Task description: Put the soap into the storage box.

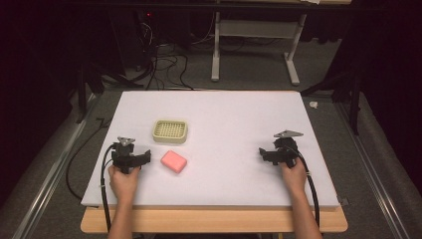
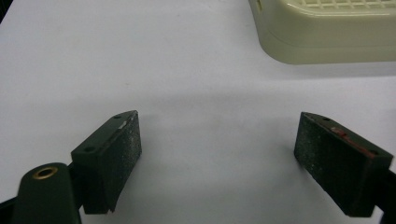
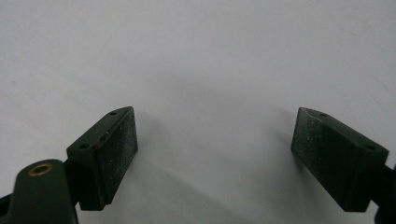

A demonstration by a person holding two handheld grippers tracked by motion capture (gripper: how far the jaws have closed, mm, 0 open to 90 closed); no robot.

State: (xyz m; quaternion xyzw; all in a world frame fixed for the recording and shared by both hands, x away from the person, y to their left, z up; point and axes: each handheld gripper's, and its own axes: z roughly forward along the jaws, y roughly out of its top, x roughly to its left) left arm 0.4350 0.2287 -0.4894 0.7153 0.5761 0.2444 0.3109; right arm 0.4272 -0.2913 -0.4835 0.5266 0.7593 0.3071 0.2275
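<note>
left claw (image 1: 130, 155): near left of counter, held in left hand (image 1: 123, 180), jaws wide apart, nothing between | right claw (image 1: 279, 153): near right, held in right hand (image 1: 294, 175), jaws wide apart, nothing between

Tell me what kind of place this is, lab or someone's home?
Most likely a lab recording setup. A white padded table sits amid dark surroundings, loose cables run over the carpet behind it, and only a cream soap dish and pink soap are laid out.
</note>
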